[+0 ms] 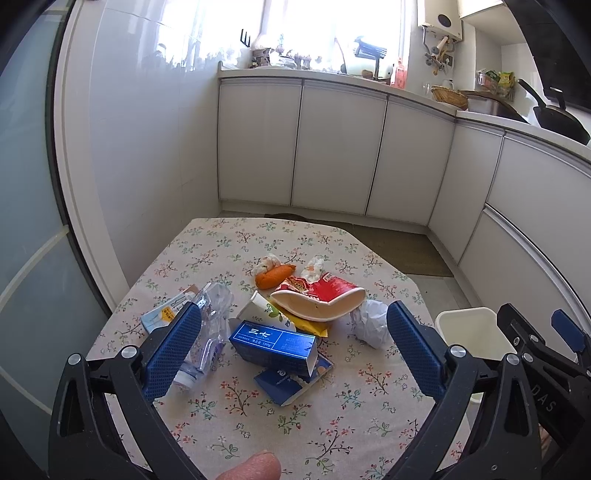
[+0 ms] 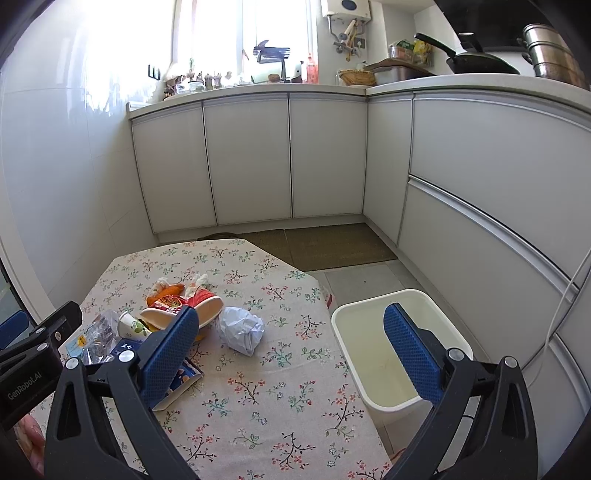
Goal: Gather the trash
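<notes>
Progress: nothing collected; white bin (image 2: pixel 400 354) looks empty (floor-standing).
Remaining: trash pile (image 1: pixel 288 325) on counter (image 1: pixel 258 417).
Jaws: left gripper (image 1: pixel 295 354), right gripper (image 2: pixel 291 354) both apart, holding nothing.

Ahead of the tongs, past the bench's (image 1: pixel 236 417) flowered cloth, white cabinets (image 1: pixel 334 147) run along the far wall and turn down the right side. A brown mat (image 2: pixel 332 243) lies on the floor at their foot. Up on the counter (image 2: pixel 461 83), ahead and to the right, sits a black wok (image 2: pixel 476 61), with stacked steel pots (image 2: pixel 550 51) further right. A wicker basket (image 1: pixel 448 96) stands left of the wok. Above it hangs a white water heater (image 1: pixel 441 18), beside the bright window (image 1: pixel 332 26).
</notes>
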Demonstrator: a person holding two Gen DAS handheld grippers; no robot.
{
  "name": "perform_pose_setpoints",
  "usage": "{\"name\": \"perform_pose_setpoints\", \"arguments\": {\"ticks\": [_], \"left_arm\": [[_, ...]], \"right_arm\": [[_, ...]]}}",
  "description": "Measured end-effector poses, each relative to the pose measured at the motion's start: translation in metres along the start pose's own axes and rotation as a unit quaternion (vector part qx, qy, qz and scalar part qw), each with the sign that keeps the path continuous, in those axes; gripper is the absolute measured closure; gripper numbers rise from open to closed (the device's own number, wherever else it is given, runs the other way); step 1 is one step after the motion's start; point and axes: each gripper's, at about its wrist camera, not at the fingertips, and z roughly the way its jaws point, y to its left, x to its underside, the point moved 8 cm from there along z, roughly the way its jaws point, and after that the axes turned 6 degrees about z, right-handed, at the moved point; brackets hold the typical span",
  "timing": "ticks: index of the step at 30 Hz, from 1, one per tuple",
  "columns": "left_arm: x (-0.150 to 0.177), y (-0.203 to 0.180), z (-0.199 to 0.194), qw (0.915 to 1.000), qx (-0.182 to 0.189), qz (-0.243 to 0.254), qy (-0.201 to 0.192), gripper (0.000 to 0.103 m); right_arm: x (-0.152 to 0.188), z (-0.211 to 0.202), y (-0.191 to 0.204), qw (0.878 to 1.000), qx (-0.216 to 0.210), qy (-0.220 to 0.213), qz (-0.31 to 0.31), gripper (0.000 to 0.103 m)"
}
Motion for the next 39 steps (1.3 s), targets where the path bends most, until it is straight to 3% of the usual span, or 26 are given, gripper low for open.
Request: {"name": "perform_pose_setpoints", "arguments": {"ticks": [7, 10, 12, 15, 19, 20, 25, 27, 29, 33, 39], "left_arm": [[0.001, 0.006, 0.003, 0.9999, -0.004, -0.012, 0.005, 0.007], [-0.001, 0.017, 0.008, 0.9994, -0.007, -0.031, 0.015, 0.007], [-0.006, 0.032, 0.016, 0.997, -0.003, -0.068, 0.036, 0.007], [-0.011, 0.059, 0.031, 0.9891, 0.015, -0.133, 0.062, 0.007], [-0.025, 0.099, 0.05, 0.9771, 0.043, -0.2, 0.057, 0.007], [-0.024, 0.11, 0.055, 0.9763, 0.038, -0.202, 0.069, 0.007], [-0.009, 0.149, 0.091, 0.9508, 0.034, -0.257, 0.17, 0.007], [-0.006, 0.166, 0.107, 0.948, 0.025, -0.257, 0.187, 0.007], [-0.001, 0.179, 0.123, 0.9504, 0.012, -0.235, 0.203, 0.007], [0.029, 0.192, 0.155, 0.9399, 0.016, -0.208, 0.271, 0.007], [0.052, 0.208, 0.176, 0.9304, -0.021, -0.182, 0.318, 0.007]], "right_arm": [[0.001, 0.003, 0.002, 1.0, -0.003, 0.012, 0.0, 0.005], [0.004, 0.012, 0.001, 0.999, -0.01, 0.042, 0.013, 0.005], [0.009, 0.022, -0.001, 0.996, -0.019, 0.083, 0.031, 0.005], [0.015, 0.037, -0.007, 0.988, -0.028, 0.142, 0.057, 0.005], [0.018, 0.05, -0.008, 0.978, -0.035, 0.187, 0.088, 0.005], [0.017, 0.053, -0.007, 0.975, -0.039, 0.198, 0.093, 0.005], [0.017, 0.07, 0.007, 0.965, -0.067, 0.233, 0.104, 0.005], [0.02, 0.078, 0.01, 0.963, -0.073, 0.241, 0.102, 0.005], [0.028, 0.086, 0.011, 0.959, -0.078, 0.253, 0.101, 0.005], [0.049, 0.106, 0.01, 0.945, -0.085, 0.298, 0.106, 0.005], [0.054, 0.117, 0.023, 0.936, -0.108, 0.315, 0.115, 0.005]]}}
